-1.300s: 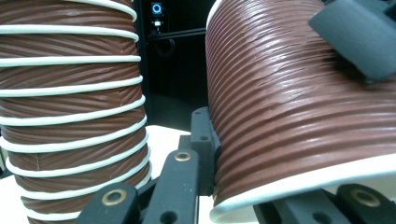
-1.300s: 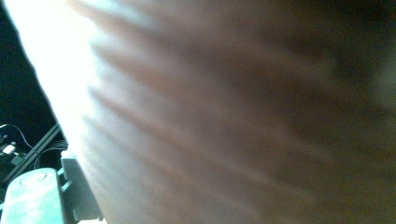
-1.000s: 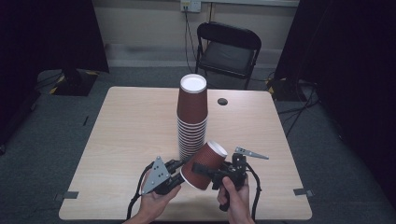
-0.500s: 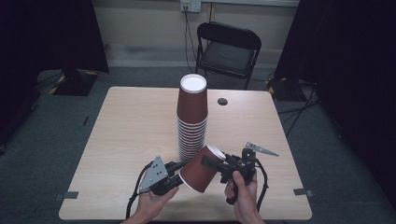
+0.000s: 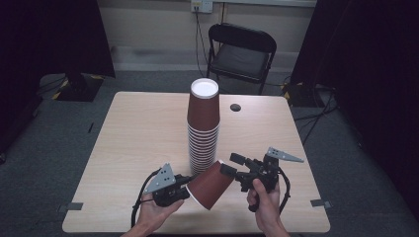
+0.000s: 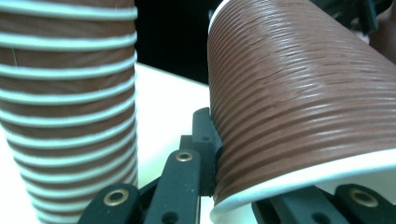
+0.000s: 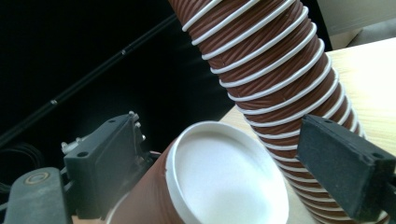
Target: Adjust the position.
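A tall stack of brown ribbed paper cups (image 5: 203, 129) stands upside down at the table's middle. In front of it a single brown cup (image 5: 210, 185) lies tilted in the air, its white base up toward the right. My left gripper (image 5: 187, 187) is shut on that cup's rim; in the left gripper view one of its fingers (image 6: 201, 140) presses the cup (image 6: 299, 93) from outside. My right gripper (image 5: 231, 165) is open at the cup's base. In the right gripper view the base (image 7: 229, 177) sits between the wide-apart jaws, with the stack (image 7: 275, 70) behind.
The light wooden table (image 5: 138, 133) has a small black round spot (image 5: 235, 107) behind the stack. A black folding chair (image 5: 241, 47) stands beyond the far edge. Dark curtains hang at both sides, and cables lie on the grey floor.
My right gripper has drawn back to the right, off the single cup. The cup, still in the left gripper, has dipped a little lower.
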The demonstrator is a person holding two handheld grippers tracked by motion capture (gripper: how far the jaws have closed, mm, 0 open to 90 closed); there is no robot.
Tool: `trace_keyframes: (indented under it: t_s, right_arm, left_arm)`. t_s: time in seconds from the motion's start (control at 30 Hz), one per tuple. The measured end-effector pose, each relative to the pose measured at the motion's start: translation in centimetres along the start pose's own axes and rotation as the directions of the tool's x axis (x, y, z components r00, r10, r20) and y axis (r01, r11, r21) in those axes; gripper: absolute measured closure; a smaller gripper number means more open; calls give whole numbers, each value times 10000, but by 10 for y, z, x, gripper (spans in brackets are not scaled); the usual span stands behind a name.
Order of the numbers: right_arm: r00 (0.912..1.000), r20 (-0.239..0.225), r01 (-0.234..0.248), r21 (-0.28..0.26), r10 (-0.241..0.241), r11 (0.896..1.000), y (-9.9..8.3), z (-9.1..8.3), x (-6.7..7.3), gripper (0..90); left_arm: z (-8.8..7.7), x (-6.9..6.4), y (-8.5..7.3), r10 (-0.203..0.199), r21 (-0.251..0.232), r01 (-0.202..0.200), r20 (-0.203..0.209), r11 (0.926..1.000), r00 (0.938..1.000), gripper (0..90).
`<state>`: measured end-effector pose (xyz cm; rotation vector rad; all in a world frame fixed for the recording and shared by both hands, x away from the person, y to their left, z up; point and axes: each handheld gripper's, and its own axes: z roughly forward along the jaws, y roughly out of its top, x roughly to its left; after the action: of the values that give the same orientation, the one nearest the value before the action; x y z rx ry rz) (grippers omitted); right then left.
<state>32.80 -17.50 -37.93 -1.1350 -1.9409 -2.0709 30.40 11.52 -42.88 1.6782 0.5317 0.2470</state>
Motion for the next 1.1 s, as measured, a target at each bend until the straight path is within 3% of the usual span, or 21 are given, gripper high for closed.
trace_keyframes:
  t_s: [0.03, 0.13, 0.17, 0.2, 0.23, 0.33, 0.37, 0.43, 0.53, 0.57, 0.6, 0.63, 0.73, 0.77, 0.8, 0.83, 0.87, 0.9, 0.93, 0.97, 1.1]
  right_arm:
    - [9999, 11, 126, 25, -126, 9999, 0, 0, 0, 125]
    - [9989, 121, 451, 250, -454, 9987, 1, 0, 0, 126]
    - [9960, 255, 839, 461, -851, 9954, 2, -1, 2, 128]
    - [9960, 255, 839, 461, -851, 9954, 2, -1, 2, 128]
    - [9912, 353, 1250, 684, -1276, 9898, 2, -1, 4, 128]
    - [9849, 380, 1649, 934, -1690, 9819, 2, -2, 7, 130]
    - [9790, 293, 1969, 1236, -2019, 9726, 3, -3, 9, 153]
    - [9784, 32, 2041, 1357, -2065, 9695, 3, -3, 9, 184]
    - [9753, -2, 2185, 1479, -2209, 9646, 2, -3, 10, 168]
    - [9701, -81, 2404, 1663, -2425, 9563, 2, -2, 12, 168]
    - [9701, -81, 2404, 1663, -2425, 9563, 2, -2, 12, 168]
    - [9617, 34, 2691, 1811, -2742, 9459, 1, -2, 14, 167]
    - [9581, -77, 2824, 1909, -2863, 9401, 0, -2, 15, 166]
    - [9562, -281, 2904, 2146, -2913, 9325, -1, -1, 15, 168]
    - [9562, -281, 2904, 2146, -2913, 9325, -1, -1, 15, 168]
    - [9531, -568, 3022, 2393, -2974, 9227, -2, 0, 15, 164]
    - [9531, -568, 3022, 2393, -2974, 9227, -2, 0, 15, 164]
    - [9442, -722, 3287, 2676, -3213, 9057, -3, 2, 16, 163]
    - [9442, -722, 3287, 2676, -3213, 9057, -3, 2, 16, 163]
    - [9323, -786, 3598, 2998, -3530, 8836, -3, 4, 17, 147]
    - [9036, -876, 4205, 3694, -4194, 8287, -2, 11, 21, 134]
  left_arm:
    - [-1, 2, 1, -102, 480, 101, 26, 9988, 9999, 838]
    - [-1, 4, 2, -129, 682, 128, 11, 9976, 9999, 840]
    - [-1, 5, 4, -72, 839, 73, -15, 9964, 10000, 840]
    - [-1, 5, 4, -72, 839, 73, -15, 9964, 10000, 840]
    - [-2, 7, 6, -36, 1050, 30, 54, 9945, 10000, 840]
    - [-4, 8, 6, 30, 1187, -34, 35, 9929, 10000, 839]
    - [-6, 10, 5, -145, 1247, 132, 92, 9921, 9999, 839]
    - [-6, 13, 5, -313, 1388, 293, 120, 9899, 9994, 839]
    - [-6, 15, 5, -438, 1651, 384, 293, 9855, 9986, 841]
    - [-5, 16, 5, -471, 1982, 383, 399, 9794, 9981, 841]
    - [-5, 16, 5, -471, 1982, 383, 399, 9794, 9981, 842]
    - [-5, 16, 4, -465, 2242, 355, 438, 9739, 9980, 842]
    - [-4, 17, 4, -490, 2407, 369, 448, 9699, 9978, 843]
    - [-4, 18, 4, -627, 2562, 458, 583, 9656, 9963, 842]
    - [-4, 18, 4, -627, 2562, 458, 583, 9656, 9963, 842]
    - [-3, 17, 4, -659, 2637, 484, 578, 9634, 9962, 843]
    - [-3, 17, 4, -659, 2637, 484, 578, 9634, 9962, 843]
    - [-2, 18, 4, -644, 2820, 443, 626, 9584, 9960, 842]
    - [-2, 18, 4, -644, 2820, 443, 626, 9584, 9960, 843]
    - [0, 19, 5, -649, 3019, 421, 658, 9524, 9957, 843]
    - [4, 19, 7, -639, 3450, 359, 702, 9379, 9955, 844]
